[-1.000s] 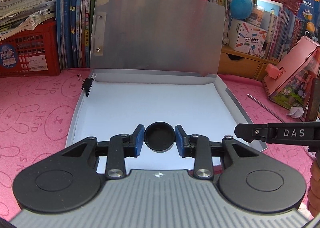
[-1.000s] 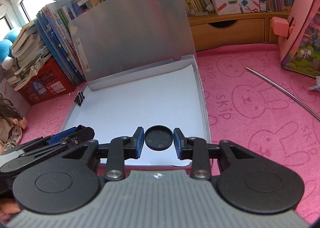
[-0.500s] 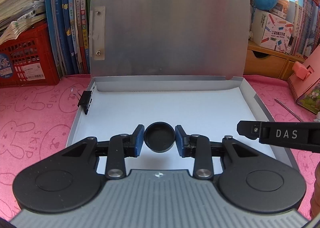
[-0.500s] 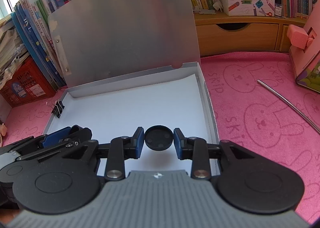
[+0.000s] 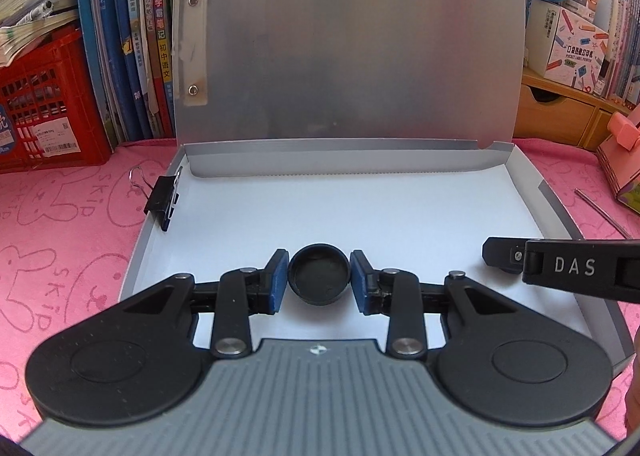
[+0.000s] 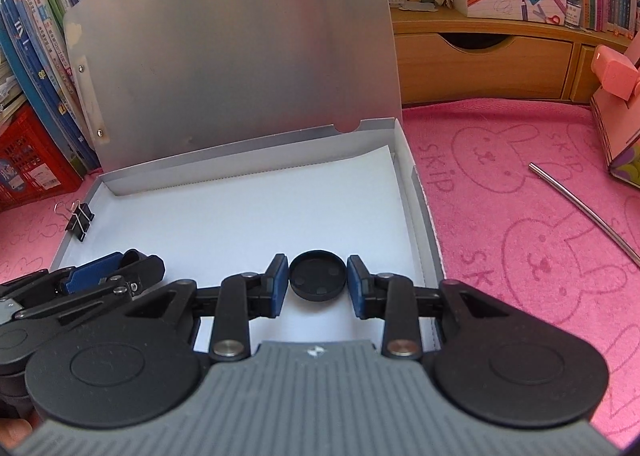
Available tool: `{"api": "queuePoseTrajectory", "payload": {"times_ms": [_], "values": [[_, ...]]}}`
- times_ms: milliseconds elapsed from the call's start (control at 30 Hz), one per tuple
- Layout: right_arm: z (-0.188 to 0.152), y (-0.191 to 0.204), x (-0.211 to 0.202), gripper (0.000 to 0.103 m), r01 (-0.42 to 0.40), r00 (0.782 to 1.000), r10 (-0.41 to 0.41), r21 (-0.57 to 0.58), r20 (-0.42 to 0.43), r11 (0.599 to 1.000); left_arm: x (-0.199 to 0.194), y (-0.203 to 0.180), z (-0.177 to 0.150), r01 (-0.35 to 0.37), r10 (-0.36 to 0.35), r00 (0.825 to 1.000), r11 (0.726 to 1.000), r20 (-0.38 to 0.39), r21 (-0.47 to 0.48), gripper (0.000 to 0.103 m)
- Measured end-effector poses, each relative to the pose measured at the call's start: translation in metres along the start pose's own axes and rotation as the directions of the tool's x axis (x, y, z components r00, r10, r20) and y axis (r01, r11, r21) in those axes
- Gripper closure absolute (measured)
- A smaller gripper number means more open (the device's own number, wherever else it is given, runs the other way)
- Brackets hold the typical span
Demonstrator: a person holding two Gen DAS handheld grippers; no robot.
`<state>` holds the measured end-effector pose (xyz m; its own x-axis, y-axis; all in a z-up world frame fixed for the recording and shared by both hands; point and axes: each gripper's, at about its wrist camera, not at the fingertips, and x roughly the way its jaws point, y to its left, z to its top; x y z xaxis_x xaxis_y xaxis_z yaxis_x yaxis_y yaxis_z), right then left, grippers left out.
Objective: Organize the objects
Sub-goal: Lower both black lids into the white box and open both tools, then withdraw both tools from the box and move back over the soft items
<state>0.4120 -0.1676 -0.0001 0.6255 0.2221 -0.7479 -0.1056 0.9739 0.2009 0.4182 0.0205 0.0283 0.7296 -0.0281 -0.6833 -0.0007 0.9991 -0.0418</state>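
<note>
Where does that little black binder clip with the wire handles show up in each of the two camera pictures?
Left wrist view: the black binder clip is left of centre, clipped on the open grey file box's left edge.
Right wrist view: the clip is far left, on the same edge.
Shared landmark: the box's upright grey lid.

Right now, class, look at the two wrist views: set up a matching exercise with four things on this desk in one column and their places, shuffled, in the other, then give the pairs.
Things
1. binder clip
2. metal rod
3. round black cap
4. red crate

Places
A. lying on the pink bunny cloth, right of the open file box
B. between the left gripper pads
C. clipped on the file box's left wall
D. under stacked papers, back left

Pairs: 1-C, 2-A, 3-B, 4-D
</note>
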Motion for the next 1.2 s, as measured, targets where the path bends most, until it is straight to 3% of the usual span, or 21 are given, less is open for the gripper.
{"api": "queuePoseTrajectory", "payload": {"times_ms": [300, 400, 533, 967, 1200], "values": [[-0.002, -0.001, -0.001, 0.062, -0.007, 1.0, 0.007, -0.001, 0.011, 1.0, 0.0, -0.002, -0.006, -0.004, 0.004, 1.0, 1.0, 0.011, 0.016, 0.063], [-0.002, -0.002, -0.005, 0.047, -0.012, 1.0, 0.012, 0.009, 0.023, 1.0, -0.004, -0.002, -0.007, 0.006, -0.006, 1.0, 1.0, 0.023, 0.005, 0.048], [-0.001, -0.003, -0.015, 0.046, -0.015, 0.999, 0.015, 0.01, 0.04, 1.0, -0.01, 0.0, -0.005, 0.003, -0.003, 0.999, 1.0, 0.046, 0.014, 0.035], [-0.008, -0.003, -0.067, 0.042, -0.019, 0.996, 0.02, -0.01, 0.092, 1.0, -0.069, 0.0, -0.007, 0.013, -0.016, 0.995, 1.0, 0.102, 0.026, 0.034], [-0.02, -0.003, -0.101, 0.04, -0.053, 0.992, 0.057, -0.032, 0.117, 0.998, -0.107, -0.007, -0.02, 0.052, -0.062, 0.987, 0.996, 0.15, 0.068, 0.029]]}}
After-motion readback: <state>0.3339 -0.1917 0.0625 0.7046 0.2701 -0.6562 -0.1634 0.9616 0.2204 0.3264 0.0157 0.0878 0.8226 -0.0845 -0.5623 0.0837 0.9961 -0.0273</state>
